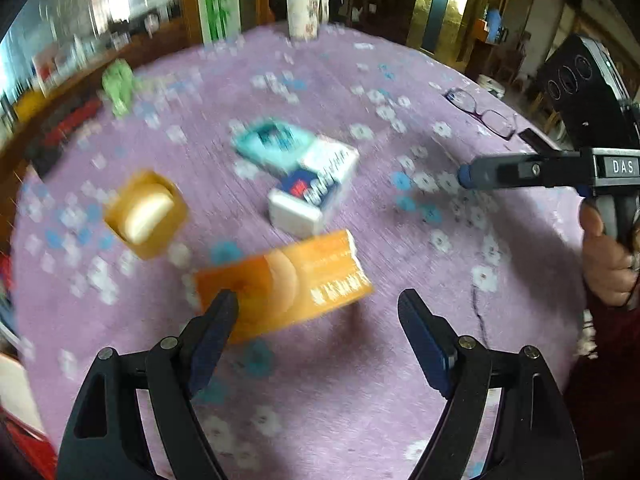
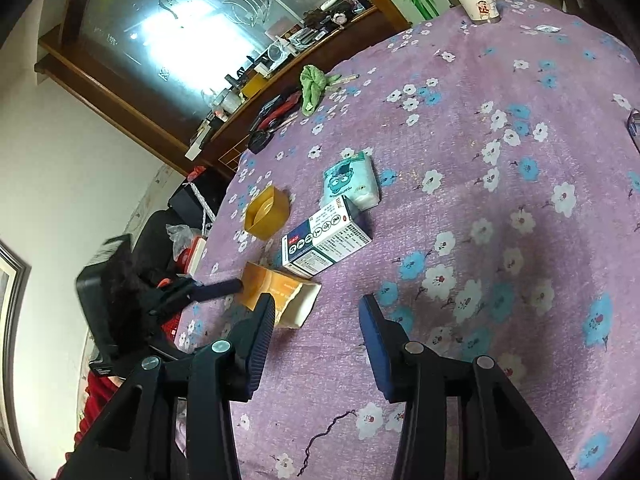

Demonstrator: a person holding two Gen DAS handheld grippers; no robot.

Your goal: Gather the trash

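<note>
Your right gripper (image 2: 316, 312) hovers with fingers apart and empty over the flowered desk (image 2: 500, 208). Just ahead lies the torn orange box (image 2: 280, 292), with the left gripper (image 2: 224, 289) at its far end.

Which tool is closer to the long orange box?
Left. The left tool is right at the orange box; the right tool is open beside it, not touching.

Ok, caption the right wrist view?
Open right claw hovering by a torn orange box on the floral purple tablecloth.
</note>
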